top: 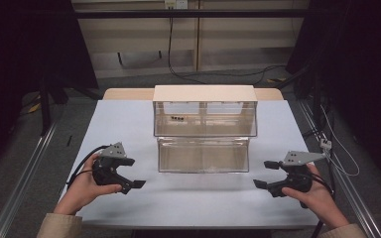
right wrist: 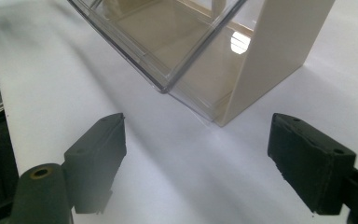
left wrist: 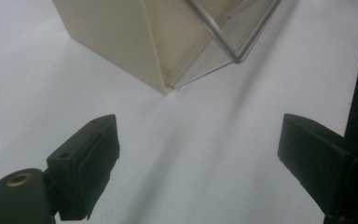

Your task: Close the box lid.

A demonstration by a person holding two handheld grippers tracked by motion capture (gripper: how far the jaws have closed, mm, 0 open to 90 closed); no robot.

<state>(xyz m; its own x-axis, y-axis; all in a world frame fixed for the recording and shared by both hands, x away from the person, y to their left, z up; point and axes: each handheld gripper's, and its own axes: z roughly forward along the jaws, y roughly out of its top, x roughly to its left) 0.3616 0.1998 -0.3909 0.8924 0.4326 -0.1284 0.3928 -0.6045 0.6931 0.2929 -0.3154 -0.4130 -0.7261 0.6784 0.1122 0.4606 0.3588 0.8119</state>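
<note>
Centrally, boxy clear-plastic cabinet [top: 204, 119], cream-panelled.

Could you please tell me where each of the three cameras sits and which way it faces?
High view: above the person's side, facing forward and down on the table; both hands and tongs, left and right.
Left gripper view: on the left tongs, facing the cabinet's left corner; own jaws, open.
Right gripper view: on the right tongs, facing its right corner; own jaws, open.
Shared: the pulled-out clear drawer.
</note>
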